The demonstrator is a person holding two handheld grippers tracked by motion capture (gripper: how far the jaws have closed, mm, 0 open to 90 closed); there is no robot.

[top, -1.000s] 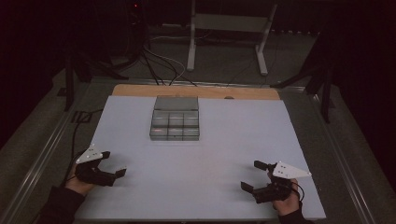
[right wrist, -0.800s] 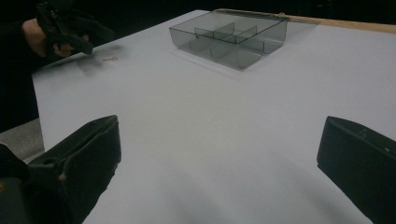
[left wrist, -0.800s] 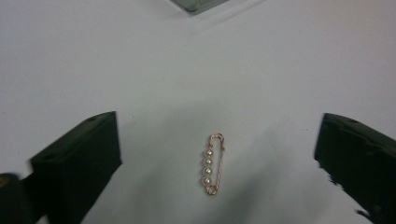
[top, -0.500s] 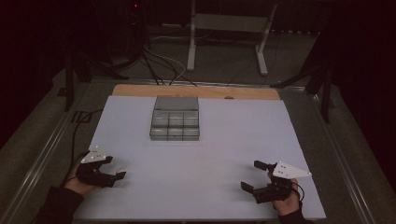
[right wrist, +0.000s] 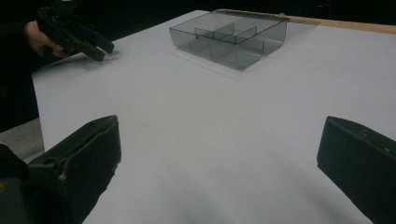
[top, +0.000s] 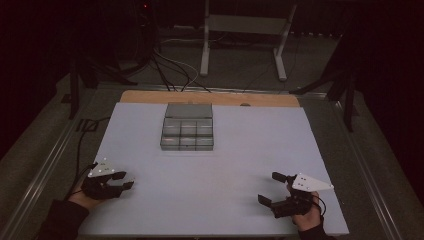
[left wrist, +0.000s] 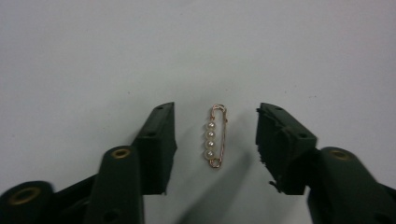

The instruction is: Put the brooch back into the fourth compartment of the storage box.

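Left gripper (left wrist: 215, 135) sits low over the white table (top: 240, 165), jaws apart w/ nothing pinched yet. Between them lies a small gold safety-pin brooch (left wrist: 215, 136) strung w/ four pearl beads, flat on the sheet, long axis pointing away from the camera, clear gap on both sides, so not touched.

Taking the clear divided organizer box (top: 188, 126) as landmark: the brooch is well apart from it, toward the person's near-left corner, just ahead of the left gripper (top: 116, 184). Right gripper (top: 275, 189) is also well away from the box, near-right, jaws spread wide, holding nothing. From its own view the box shows several compartments, prob. all empty, tho the tinted walls make that hard to confirm.

Handling, my guess: very light, thin stiff wire, beads round & slick. Lies nearly flush w/ the table, so the jaws must come right down to the surface. Best hold is across the narrow width at mid-length, one pad on the bead row, one on the plain wire bar. Squeeze too hard and the wire could bend or the clasp pop; grab near an end and it'll likely pivot or flick out.
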